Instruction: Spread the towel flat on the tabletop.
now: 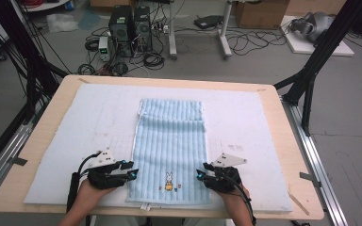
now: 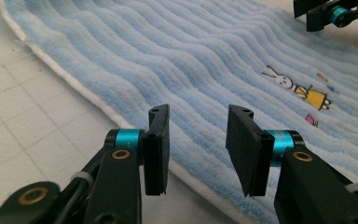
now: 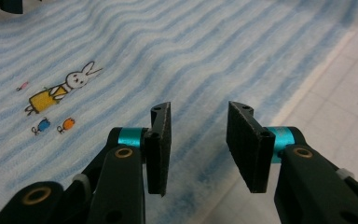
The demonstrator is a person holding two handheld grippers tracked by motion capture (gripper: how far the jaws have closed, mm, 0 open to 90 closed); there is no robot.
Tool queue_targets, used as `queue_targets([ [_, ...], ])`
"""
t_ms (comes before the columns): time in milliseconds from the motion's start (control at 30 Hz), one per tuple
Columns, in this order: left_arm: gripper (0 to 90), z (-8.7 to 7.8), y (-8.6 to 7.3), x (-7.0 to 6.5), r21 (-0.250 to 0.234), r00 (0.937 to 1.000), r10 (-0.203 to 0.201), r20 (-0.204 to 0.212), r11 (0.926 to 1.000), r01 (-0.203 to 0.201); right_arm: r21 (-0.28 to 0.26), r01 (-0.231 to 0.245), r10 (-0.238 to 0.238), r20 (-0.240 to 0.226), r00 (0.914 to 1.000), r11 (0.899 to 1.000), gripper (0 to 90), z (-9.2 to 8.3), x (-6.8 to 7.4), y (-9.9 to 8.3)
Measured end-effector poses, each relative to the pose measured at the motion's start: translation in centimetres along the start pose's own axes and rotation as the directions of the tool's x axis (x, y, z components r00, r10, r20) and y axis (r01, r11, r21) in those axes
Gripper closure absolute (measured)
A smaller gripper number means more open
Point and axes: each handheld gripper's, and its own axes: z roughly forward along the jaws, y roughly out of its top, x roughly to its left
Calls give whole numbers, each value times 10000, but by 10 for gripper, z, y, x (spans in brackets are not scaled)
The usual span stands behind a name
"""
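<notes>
A light blue ribbed towel (image 1: 169, 146) lies flat on the white mat, its far end folded back on itself. A small rabbit picture (image 1: 168, 181) sits near its front edge. My left gripper (image 1: 133, 170) hovers at the towel's left edge near the front, and its jaws stand apart over the white hem (image 2: 198, 149) without pinching anything. My right gripper (image 1: 201, 173) is at the towel's right edge, its jaws likewise apart above the cloth (image 3: 199, 147). The rabbit picture (image 2: 298, 88) (image 3: 63, 88) lies between the two grippers.
The white padded mat (image 1: 75, 141) covers most of the wooden table (image 1: 292, 188), whose front edge is just behind the person's hands. Black frame struts (image 1: 311, 70) stand at both far corners. Computer towers (image 1: 129, 28) and cables are on the floor beyond.
</notes>
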Motion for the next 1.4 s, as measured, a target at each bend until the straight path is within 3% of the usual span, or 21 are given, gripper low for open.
queue_targets([
  [100, 553, 4, 1, -5, 445, 9993, 371, -26, 9983, -370, 435, 237, -234, -78, 9997, 9988, 600, 8, 3, 1],
  [167, 569, 8, 2, -9, 898, 9965, 829, -32, 9926, -823, 451, 278, -275, -91, 9996, 9986, 614, 10, 3, 1],
  [233, 620, 8, 2, -12, 967, 9936, 1110, -230, 9894, -1083, 504, 308, -303, -97, 9995, 9983, 651, 10, 1, 2],
  [300, 772, 8, 1, -13, 954, 9927, 1206, -101, 9883, -1191, 530, 273, -267, -108, 9996, 9982, 726, 9, -1, 2],
  [367, 847, 7, 0, -15, 968, 9905, 1373, 43, 9858, -1371, 608, 263, -247, -274, 9993, 9978, 788, 8, -1, 2],
  [433, 856, 5, -1, -15, 946, 9922, 1217, 260, 9878, -1236, 671, 398, -370, -428, 9984, 9969, 833, 7, 0, 2],
  [733, 859, -7, -10, -20, 984, 9912, 839, 1028, 9907, -941, 994, 607, -456, -1483, 9879, 9932, 842, -5, 6, -5],
  [867, 857, -16, -16, -26, 1081, 9870, 796, 1399, 9896, -951, 1151, 777, -524, -2086, 9766, 9903, 841, -10, 11, -8],
  [1033, 847, -26, -21, -30, 1187, 9818, 714, 1761, 9885, -932, 1340, 914, -492, -2897, 9559, 9868, 799, -17, 15, -13],
  [1100, 734, -28, -19, -28, 1047, 9857, 402, 1637, 9928, -579, 1105, 764, -404, -2975, 9539, 9909, 726, -19, 16, -13],
  [1167, 628, -30, -15, -24, 540, 9924, 194, 1211, 9982, -261, 673, 396, -185, -2882, 9574, 9969, 654, -21, 15, -9],
  [1233, 595, -32, -10, -18, 14, 9975, 75, 703, 10000, -76, 175, 198, -146, -2577, 9661, 9997, 639, -19, 14, -3],
  [1300, 587, -32, -5, -12, -456, 9994, -145, 302, 9988, 159, 1, 221, -214, -2342, 9719, 9998, 652, -12, 18, 5],
  [1400, 584, -32, -1, -3, -776, 9992, -397, -50, 9962, 392, 151, 625, -569, -2453, 9678, 9979, 698, 3, 25, 12],
])
